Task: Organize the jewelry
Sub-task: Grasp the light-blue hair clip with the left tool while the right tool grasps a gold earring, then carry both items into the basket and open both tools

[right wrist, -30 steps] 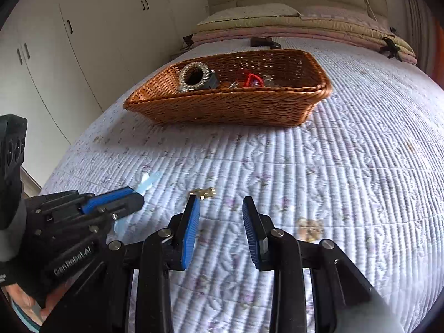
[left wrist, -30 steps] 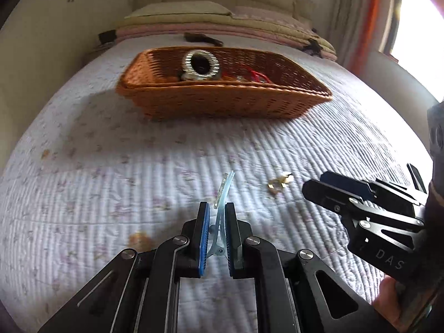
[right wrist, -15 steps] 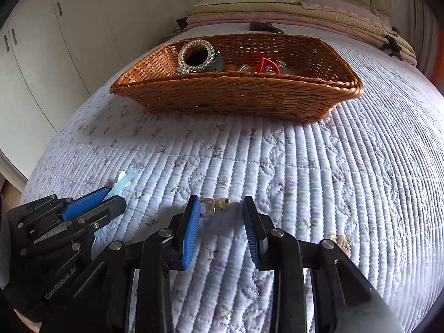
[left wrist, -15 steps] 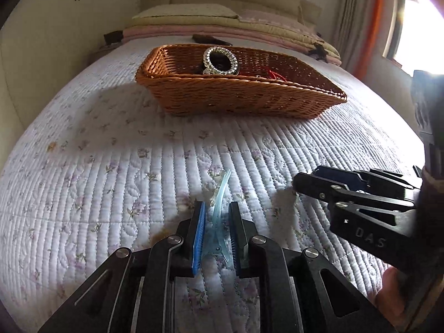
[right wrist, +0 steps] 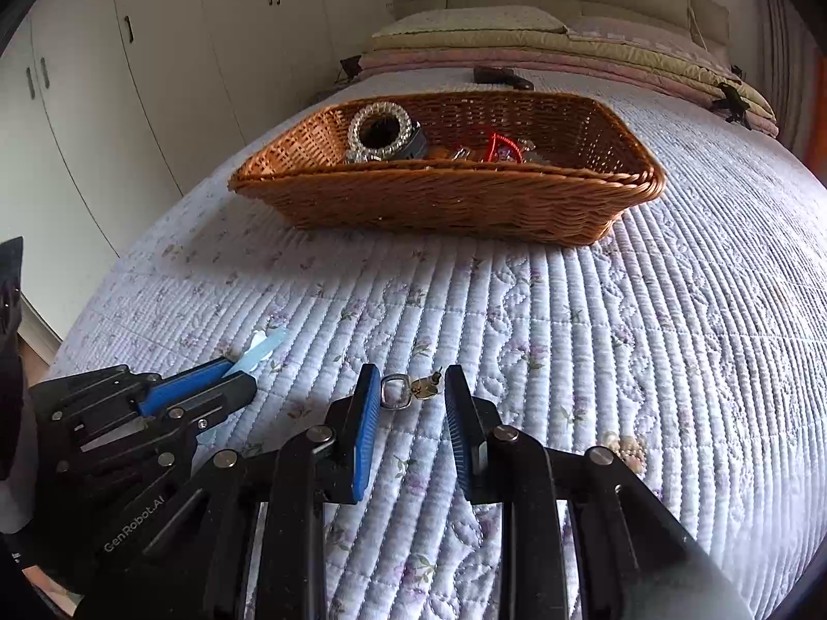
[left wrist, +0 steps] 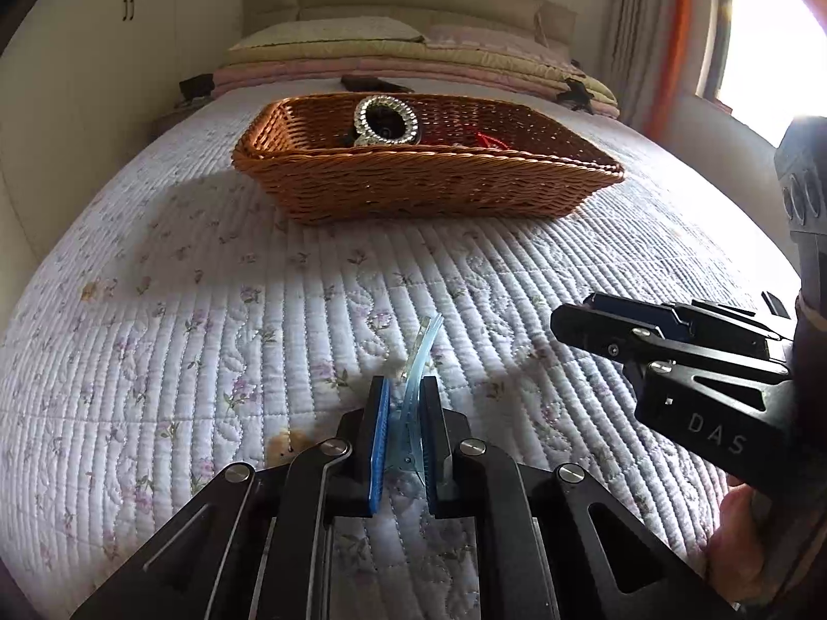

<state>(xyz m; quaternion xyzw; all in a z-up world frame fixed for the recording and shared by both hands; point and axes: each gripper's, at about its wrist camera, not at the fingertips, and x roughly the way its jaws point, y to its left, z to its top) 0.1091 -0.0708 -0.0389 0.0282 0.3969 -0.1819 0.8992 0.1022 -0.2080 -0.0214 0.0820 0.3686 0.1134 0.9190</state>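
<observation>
My left gripper [left wrist: 404, 392] is shut on a translucent light-blue hair clip [left wrist: 416, 372], whose tip sticks out forward just above the quilt; the clip also shows in the right wrist view [right wrist: 263, 349]. My right gripper [right wrist: 411, 387] is open, its jaws either side of a small gold-and-silver earring [right wrist: 411, 393] lying on the quilt. A wicker basket [right wrist: 449, 196] stands farther up the bed and holds a sparkly bangle [right wrist: 380, 129], a red piece [right wrist: 504, 147] and other jewelry. It also shows in the left wrist view [left wrist: 424, 186].
A small pearl ornament [right wrist: 625, 447] lies on the quilt to the right of my right gripper. A small brownish item [left wrist: 287, 444] lies left of my left gripper. Pillows and folded bedding [left wrist: 413, 59] lie behind the basket. White wardrobes [right wrist: 129, 77] line the left wall.
Both grippers have dropped lower toward the quilt and moved forward. The earring now lies between my right jaws. The left gripper has kept hold of the hair clip.
</observation>
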